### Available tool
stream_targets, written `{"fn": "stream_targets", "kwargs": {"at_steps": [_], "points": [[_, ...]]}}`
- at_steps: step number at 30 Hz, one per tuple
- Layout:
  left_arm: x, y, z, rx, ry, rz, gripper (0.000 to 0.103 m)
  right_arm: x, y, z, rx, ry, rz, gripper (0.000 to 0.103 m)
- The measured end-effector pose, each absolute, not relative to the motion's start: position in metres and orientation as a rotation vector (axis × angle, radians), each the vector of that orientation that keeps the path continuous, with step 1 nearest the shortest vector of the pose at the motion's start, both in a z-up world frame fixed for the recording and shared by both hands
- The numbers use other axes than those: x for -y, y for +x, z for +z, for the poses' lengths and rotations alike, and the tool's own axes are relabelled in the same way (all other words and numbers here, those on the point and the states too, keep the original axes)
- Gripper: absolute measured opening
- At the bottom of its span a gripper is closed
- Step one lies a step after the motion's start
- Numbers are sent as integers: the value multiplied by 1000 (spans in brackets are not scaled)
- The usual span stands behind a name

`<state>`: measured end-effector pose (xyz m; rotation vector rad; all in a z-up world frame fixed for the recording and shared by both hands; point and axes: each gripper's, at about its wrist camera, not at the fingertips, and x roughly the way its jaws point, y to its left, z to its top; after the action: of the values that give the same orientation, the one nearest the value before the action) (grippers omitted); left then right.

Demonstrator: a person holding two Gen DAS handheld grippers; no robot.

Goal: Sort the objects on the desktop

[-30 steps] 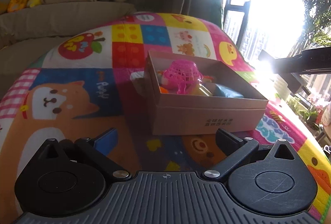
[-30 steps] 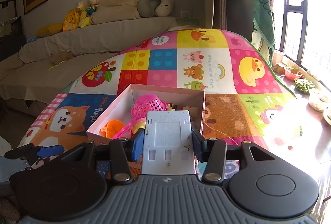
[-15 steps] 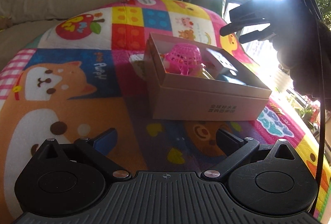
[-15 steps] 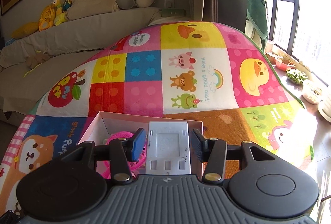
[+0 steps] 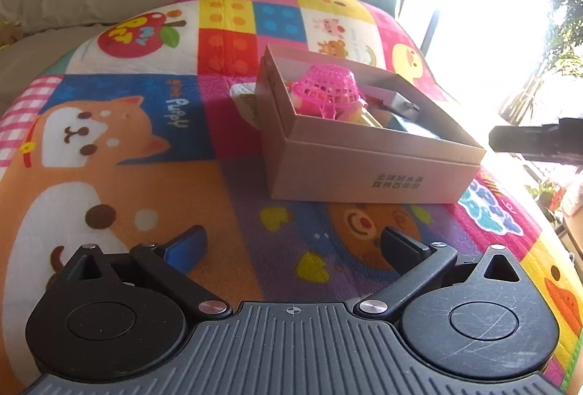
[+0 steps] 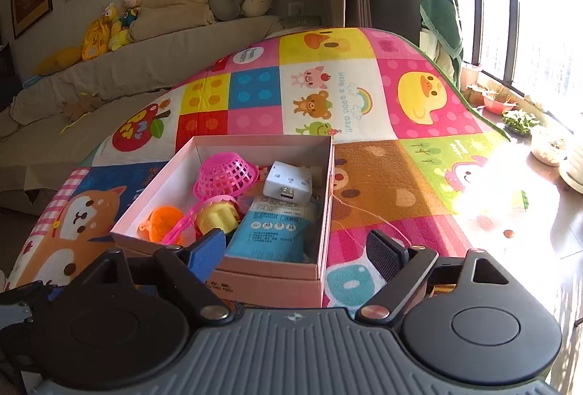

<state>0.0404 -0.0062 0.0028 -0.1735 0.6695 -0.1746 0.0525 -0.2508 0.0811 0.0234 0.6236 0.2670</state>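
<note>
Right wrist view: we see the right gripper at the bottom centre, jaws spread wide and holding nothing; they have just been opening, and the white charger block now lies loose inside the cardboard box, toward its upper right, apart from both pads. The near end of the box sits between the spread fingers in the frame, but we can't tell any contact. Also in the box: pink mesh basket tipped over at upper left, orange toy lower left, yellow cup toy in the middle, blue packet on the right side under the charger's near edge. The box rests on the cartoon play mat; sofa with plush toys in the upper left.

Left wrist view: left gripper at the bottom, jaws wide apart and empty, above the mat, well short of the box. The box is centre-right in the frame; pink basket sticks up above the rim. A dark part of the other gripper shows at the right edge, beside the box's right corner. Window glare fills the upper right.
</note>
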Motion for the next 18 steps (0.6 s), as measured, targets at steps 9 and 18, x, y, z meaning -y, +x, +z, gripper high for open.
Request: {"fn": "stream_targets", "kwargs": {"at_steps": [9,18], "points": [[19,12,1,-710,-15,-93,103,217,8,21,-722,-163,339,103],[22,7,-1,-719,25,-14,103,212,33,7,-742,-153,372,103]]}}
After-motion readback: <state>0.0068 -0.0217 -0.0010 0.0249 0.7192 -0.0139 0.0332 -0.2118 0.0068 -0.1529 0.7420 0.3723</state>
